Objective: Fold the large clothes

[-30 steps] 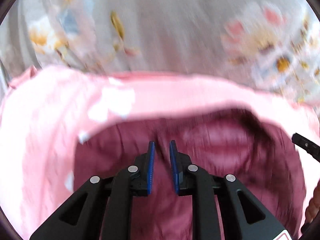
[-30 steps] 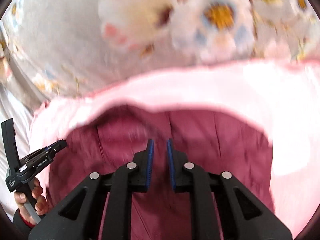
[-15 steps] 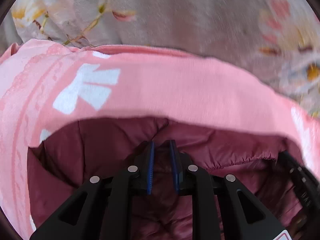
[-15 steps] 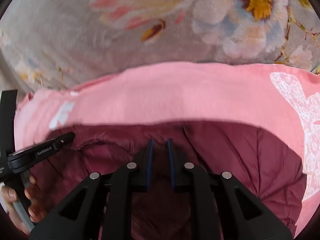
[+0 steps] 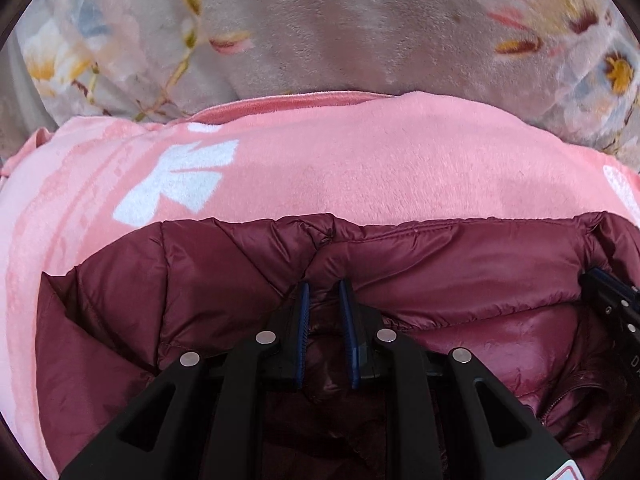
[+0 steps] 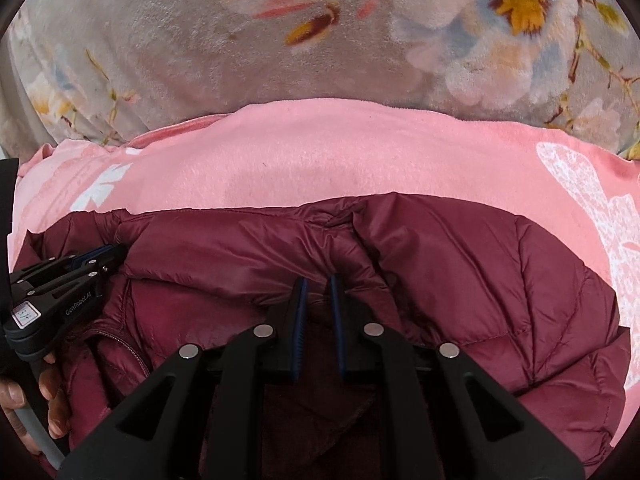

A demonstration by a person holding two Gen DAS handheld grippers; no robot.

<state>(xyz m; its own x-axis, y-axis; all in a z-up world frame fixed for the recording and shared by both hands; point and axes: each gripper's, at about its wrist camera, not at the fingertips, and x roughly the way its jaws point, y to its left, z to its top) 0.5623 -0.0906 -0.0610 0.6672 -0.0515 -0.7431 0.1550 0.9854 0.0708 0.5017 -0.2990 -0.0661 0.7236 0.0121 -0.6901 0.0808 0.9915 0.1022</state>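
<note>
Both hand-held grippers have come down since a second ago, and the maroon puffer jacket (image 5: 420, 264) that hung blurred then now lies on the pink blanket (image 5: 360, 160), its folded edge sharp across both views. The left hand-held gripper (image 5: 324, 300) pinches a fold of jacket between nearly closed pads. The right hand-held gripper (image 6: 316, 296) is closing, jacket fabric between its pads. The floral bedspread (image 6: 200, 40) lies beyond.

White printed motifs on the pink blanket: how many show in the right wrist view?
2: a bow-like motif at the left, beyond the maroon jacket, and a larger lacy one at the right edge. More may lie hidden under the jacket.
</note>
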